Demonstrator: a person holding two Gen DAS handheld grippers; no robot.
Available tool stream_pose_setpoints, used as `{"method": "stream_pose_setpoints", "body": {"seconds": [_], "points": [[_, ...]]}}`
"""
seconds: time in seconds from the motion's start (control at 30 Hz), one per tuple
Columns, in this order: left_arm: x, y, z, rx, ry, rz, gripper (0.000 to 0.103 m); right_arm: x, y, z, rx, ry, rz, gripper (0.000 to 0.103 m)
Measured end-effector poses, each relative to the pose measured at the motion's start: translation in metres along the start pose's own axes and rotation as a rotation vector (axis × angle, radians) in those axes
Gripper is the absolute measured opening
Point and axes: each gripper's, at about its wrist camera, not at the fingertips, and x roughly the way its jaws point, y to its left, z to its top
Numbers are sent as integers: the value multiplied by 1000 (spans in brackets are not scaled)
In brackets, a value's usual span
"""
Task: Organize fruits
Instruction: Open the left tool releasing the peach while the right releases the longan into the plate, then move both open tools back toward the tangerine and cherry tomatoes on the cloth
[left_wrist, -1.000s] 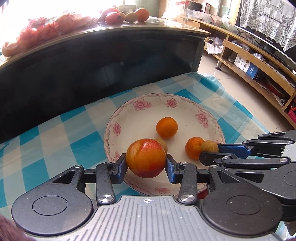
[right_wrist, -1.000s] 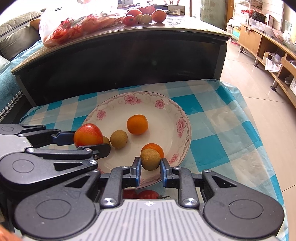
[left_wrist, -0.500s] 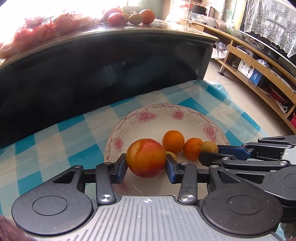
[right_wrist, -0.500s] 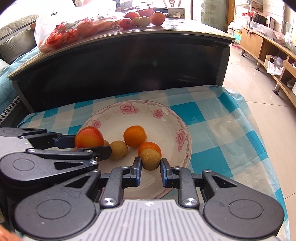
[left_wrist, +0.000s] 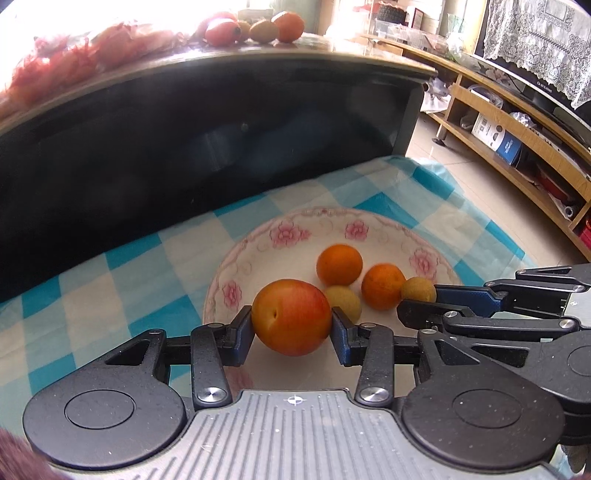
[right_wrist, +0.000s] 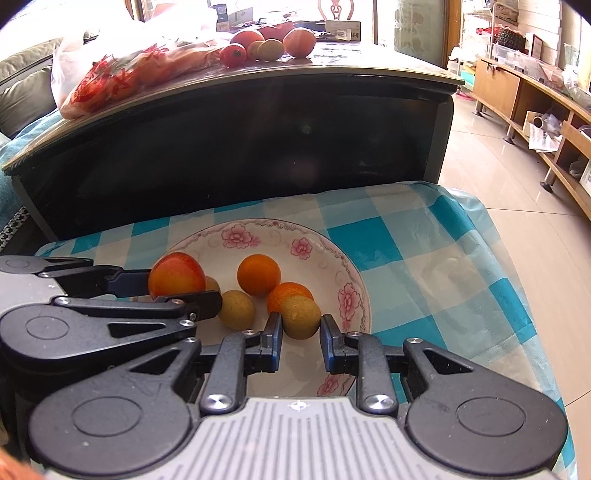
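A flowered white plate (left_wrist: 284, 236) (right_wrist: 351, 273) lies on a blue checked cloth. In it are two oranges (left_wrist: 339, 264) (left_wrist: 382, 285) and a small brown fruit (left_wrist: 345, 302) (right_wrist: 236, 309). My left gripper (left_wrist: 291, 325) is shut on a red-orange peach (left_wrist: 291, 322) (right_wrist: 176, 279) just above the plate's near side. My right gripper (right_wrist: 301, 330) has its pads around a second small brown fruit (right_wrist: 301, 316) (left_wrist: 418, 290); a slim gap shows at the right pad, and the fruit sits low over the plate beside an orange (right_wrist: 284, 293).
A dark table (right_wrist: 236, 122) rises behind the cloth. On it lie more fruits (right_wrist: 269, 44) and a red-printed plastic bag (right_wrist: 122, 70). Wooden shelves (left_wrist: 517, 136) line the right wall. The cloth's right edge (right_wrist: 517, 295) drops to a tiled floor.
Both grippers have moved forward and down over the plate with their fruits. The right gripper's jaws have widened a little around the brown fruit.
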Motion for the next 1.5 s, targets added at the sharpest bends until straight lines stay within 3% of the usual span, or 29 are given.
{"method": "stream_pose_setpoints", "body": {"seconds": [0.3, 0.87, 1.5], "points": [[-10, -2, -8, 13, 0, 23, 51, -1, 6, -11, -38, 41, 2, 28], [-46, -8, -11, 22, -68, 5, 60, -27, 5, -9, -3, -5, 22, 29], [-77, -18, -41, 28, -67, 5, 60, -64, 14, -36, 6, -9, 3, 29]]}}
